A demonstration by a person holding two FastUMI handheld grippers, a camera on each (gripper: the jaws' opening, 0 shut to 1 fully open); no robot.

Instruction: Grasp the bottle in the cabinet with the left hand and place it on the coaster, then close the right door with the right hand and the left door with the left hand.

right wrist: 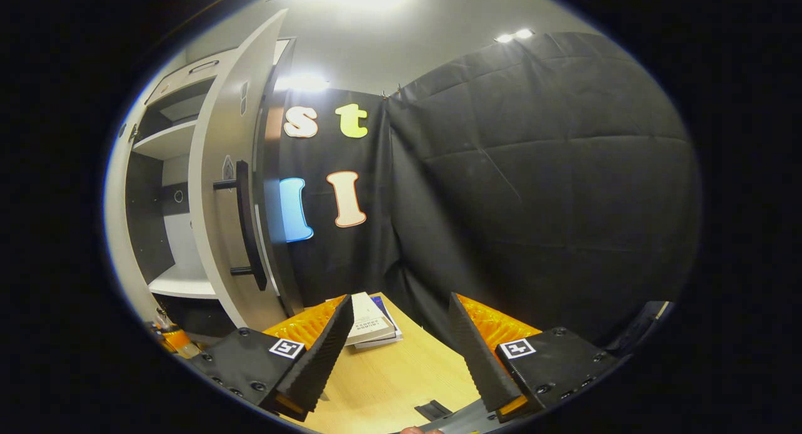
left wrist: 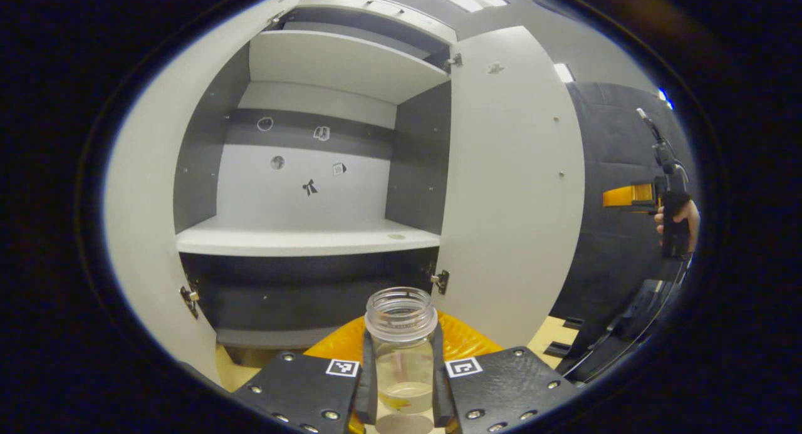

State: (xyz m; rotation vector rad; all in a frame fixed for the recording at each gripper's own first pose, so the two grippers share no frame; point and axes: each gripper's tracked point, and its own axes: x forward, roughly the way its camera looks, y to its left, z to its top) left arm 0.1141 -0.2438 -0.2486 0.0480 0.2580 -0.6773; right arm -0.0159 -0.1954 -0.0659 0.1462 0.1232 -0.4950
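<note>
bottle held in front of the open cabinet

in the left gripper view the left gripper [left wrist: 404, 384] has its fingers clamped on both sides of a clear, lidless bottle [left wrist: 401, 340], upright before the open cabinet [left wrist: 313, 233]. the right door [left wrist: 514, 190] stands open, the other gripper beyond it. in the right gripper view the right gripper [right wrist: 401, 352] holds its fingers apart above the desk [right wrist: 401, 384], near stacked books [right wrist: 369, 324].

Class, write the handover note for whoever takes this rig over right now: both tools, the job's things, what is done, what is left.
Left tool: shut on the bottle, out of the cabinet, over an orange surface; whether that is the coaster, or the bottle rests on it, is unclear.
Right tool: open, empty, above the wooden table, near the right door.
Done: bottle grasped and taken out.
Left: set and release the bottle on the coaster, then close the right door, then the left door.
</note>
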